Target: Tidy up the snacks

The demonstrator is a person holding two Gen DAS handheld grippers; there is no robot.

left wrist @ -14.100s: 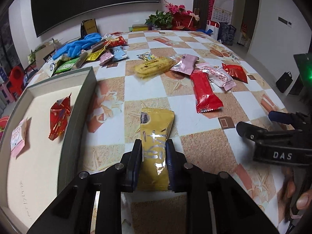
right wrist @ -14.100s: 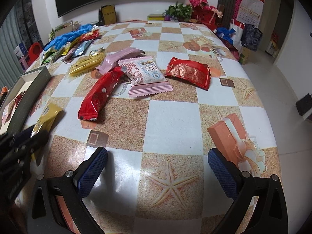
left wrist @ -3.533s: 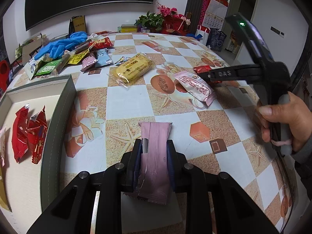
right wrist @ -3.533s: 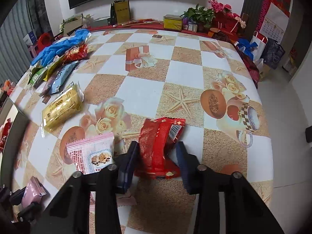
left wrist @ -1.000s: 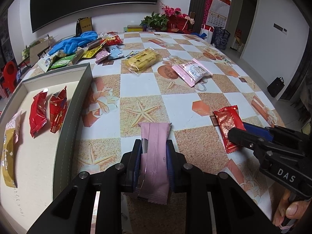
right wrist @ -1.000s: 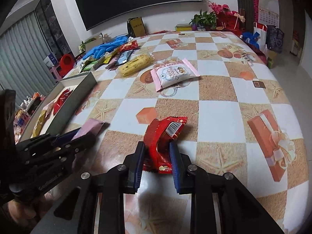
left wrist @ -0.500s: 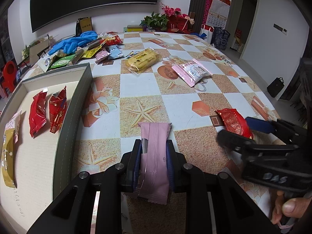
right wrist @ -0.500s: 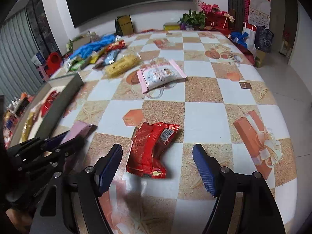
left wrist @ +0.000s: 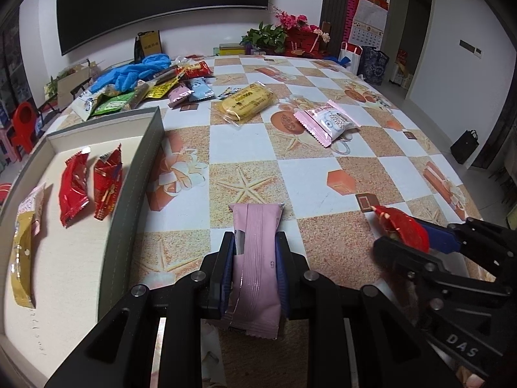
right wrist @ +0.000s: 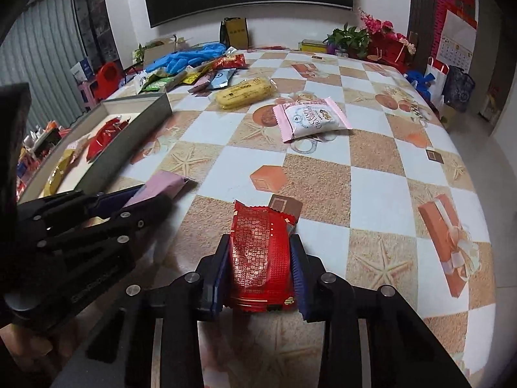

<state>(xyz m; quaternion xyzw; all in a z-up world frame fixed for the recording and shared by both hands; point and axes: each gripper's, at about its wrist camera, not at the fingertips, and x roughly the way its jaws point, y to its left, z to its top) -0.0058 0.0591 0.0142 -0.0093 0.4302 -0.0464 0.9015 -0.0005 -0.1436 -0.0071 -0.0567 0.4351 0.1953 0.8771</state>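
Left gripper [left wrist: 255, 260] clamped on pink packet [left wrist: 257, 265], right gripper [right wrist: 260, 270] clamped on red packet [right wrist: 260, 258], both low centre of frame. Risk of slippery wrappers sliding out, or grippers colliding en route to tray [left wrist: 135, 174] at left.

Right gripper [right wrist: 258, 258] reclosed on red packet [right wrist: 260, 255].

Two grippers, each holding one packet: pink [left wrist: 257, 258] and red [right wrist: 260, 258]. Four packets lie in one tray [left wrist: 135, 174]. Two packets lie alone mid-table: yellow [left wrist: 247, 102], pink-white [left wrist: 328, 121].
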